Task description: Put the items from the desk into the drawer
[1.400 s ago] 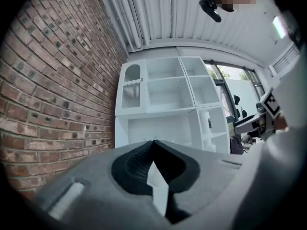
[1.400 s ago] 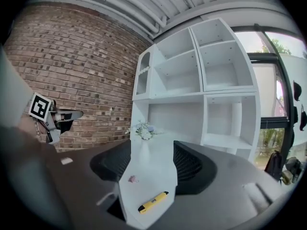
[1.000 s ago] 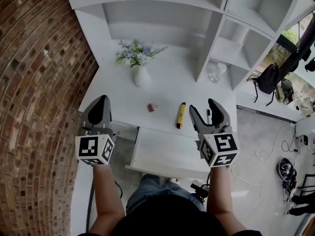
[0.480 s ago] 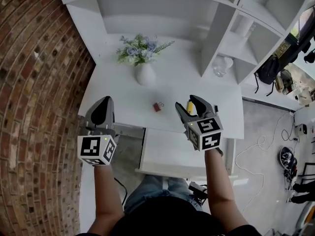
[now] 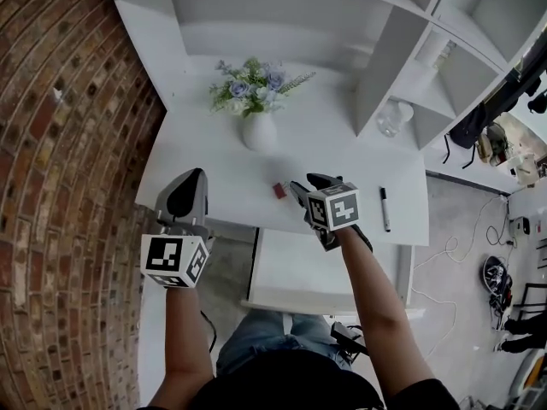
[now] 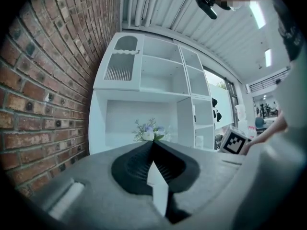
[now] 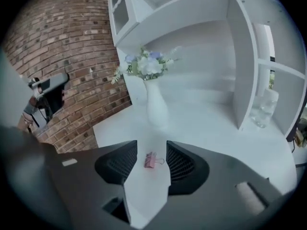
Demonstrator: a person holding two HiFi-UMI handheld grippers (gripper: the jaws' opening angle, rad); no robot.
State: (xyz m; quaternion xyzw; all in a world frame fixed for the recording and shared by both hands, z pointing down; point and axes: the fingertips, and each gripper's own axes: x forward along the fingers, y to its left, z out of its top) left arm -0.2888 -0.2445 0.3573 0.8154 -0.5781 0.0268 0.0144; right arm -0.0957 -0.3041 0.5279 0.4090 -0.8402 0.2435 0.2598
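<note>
A small pink binder clip (image 7: 152, 160) lies on the white desk (image 5: 214, 169); in the head view the binder clip (image 5: 279, 190) shows just left of my right gripper (image 5: 306, 183). In the right gripper view the right gripper (image 7: 151, 153) is open with the clip between its jaws, untouched; the jaws have just been closing. A black marker pen (image 5: 385, 209) lies to its right. The yellow highlighter is hidden. My left gripper (image 5: 195, 176) hovers at the desk's front left edge. In its own view the left gripper (image 6: 152, 143) is shut on nothing.
The open white drawer (image 5: 308, 276) juts out below the desk's front edge, under my right arm. A white vase of flowers (image 5: 259, 131) stands at the back of the desk. A glass jar (image 5: 393, 118) sits in the shelf unit. A brick wall (image 5: 60, 186) runs along the left.
My right gripper has moved left and down over the desk to the binder clip, covering the yellow highlighter, and its jaws have narrowed. The left gripper has shifted a little.
</note>
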